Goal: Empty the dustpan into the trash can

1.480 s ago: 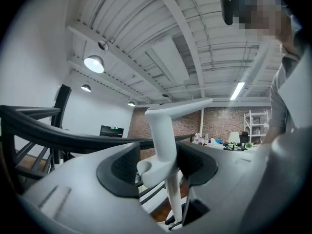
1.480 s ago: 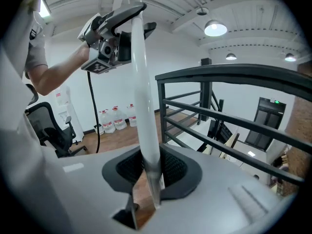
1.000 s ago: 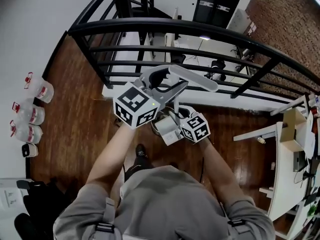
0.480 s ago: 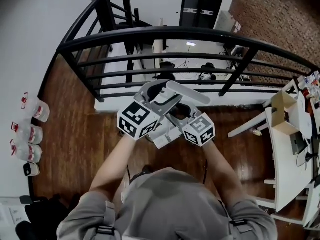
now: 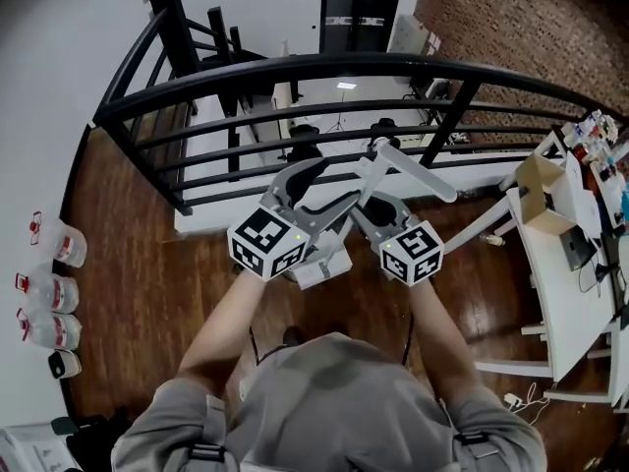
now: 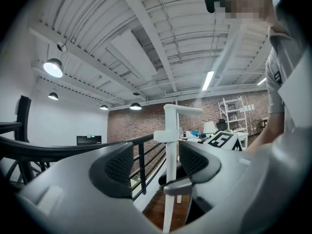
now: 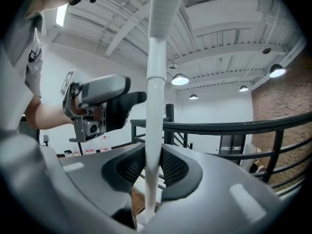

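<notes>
— Where is the dustpan right now?

— All I can see of it is the dustpan handle (image 5: 418, 173), a white pole with a bent grip on top. It stands upright on the near side of the black railing (image 5: 295, 67), in front of the person's chest. I can't make out the pan at its lower end, because the grippers cover that spot.

— What has hold of it?

— The right gripper (image 7: 152, 168). Its jaws are closing and stand narrow, with the ribbed pads pressing the pole from both sides, well below the grip.

— And the other one?

— The left gripper (image 6: 156, 164) sits just beside it, on the same side of the railing. Its jaws are opening and stand wide. The pole rises between them, close to one pad with a clear gap to the other, and they don't clamp it.

— Anything else about?

— A wooden floor (image 5: 128, 264) runs up to the foot of the railing. Off the railing's left end, a row of clear plastic jugs (image 5: 59, 247) lines the wall. Off its right end there's a white desk (image 5: 575, 298) with an open cardboard box (image 5: 543, 181) on it.
</notes>
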### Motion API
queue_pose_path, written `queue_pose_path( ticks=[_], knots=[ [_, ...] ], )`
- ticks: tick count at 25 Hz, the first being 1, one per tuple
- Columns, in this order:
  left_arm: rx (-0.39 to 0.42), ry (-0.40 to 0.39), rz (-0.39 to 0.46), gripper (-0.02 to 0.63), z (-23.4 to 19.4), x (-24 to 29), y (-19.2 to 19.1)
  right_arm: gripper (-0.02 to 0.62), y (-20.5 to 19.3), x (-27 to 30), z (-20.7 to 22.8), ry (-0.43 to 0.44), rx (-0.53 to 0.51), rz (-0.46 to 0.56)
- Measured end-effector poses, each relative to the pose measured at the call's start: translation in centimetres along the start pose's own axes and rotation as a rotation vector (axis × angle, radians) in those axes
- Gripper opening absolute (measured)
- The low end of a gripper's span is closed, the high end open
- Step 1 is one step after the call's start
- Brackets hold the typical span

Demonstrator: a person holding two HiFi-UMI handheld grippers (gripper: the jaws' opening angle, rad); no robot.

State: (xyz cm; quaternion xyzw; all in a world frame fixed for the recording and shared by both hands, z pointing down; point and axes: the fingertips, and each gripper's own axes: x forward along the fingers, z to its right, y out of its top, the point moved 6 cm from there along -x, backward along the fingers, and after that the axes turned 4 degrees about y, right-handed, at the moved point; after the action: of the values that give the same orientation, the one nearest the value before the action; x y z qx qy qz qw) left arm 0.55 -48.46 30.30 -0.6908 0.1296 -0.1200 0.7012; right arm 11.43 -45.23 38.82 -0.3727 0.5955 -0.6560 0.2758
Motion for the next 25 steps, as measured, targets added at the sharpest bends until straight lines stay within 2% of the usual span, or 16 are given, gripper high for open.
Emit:
queue_pose_path(
  ticks=[5,6,9,10,17,25],
  knots=[
    [-0.053,0.024,-0.045,0.268,-1.7,-0.7,-2.3,0.084,3.0,-3.5,1.3,-0.127,0.020,0.055],
    [-0.063,0.026,-0.070,0.240,-1.9,-0.6,-3.2,0.084,3.4,-4.2,1.4,-0.155,0.018,0.060],
    [-0.093,0.030,-0.135,0.038,-1.9,-0.1,-5.9,0.083,3.9,-6.1,1.6,-0.232,0.007,0.050],
    [-0.104,0.027,-0.148,0.006,-1.7,0.2,-6.7,0.083,3.6,-6.6,1.8,-0.256,0.005,0.042],
    [-0.158,-0.039,-0.231,0.006,0.9,3.0,-11.6,0.083,-2.1,-10.5,5.3,-0.481,0.053,-0.015],
    [-0.214,-0.117,-0.372,0.006,2.7,3.9,-18.6,0.083,-14.0,-13.3,11.4,-0.667,0.201,-0.071]
  ],
)
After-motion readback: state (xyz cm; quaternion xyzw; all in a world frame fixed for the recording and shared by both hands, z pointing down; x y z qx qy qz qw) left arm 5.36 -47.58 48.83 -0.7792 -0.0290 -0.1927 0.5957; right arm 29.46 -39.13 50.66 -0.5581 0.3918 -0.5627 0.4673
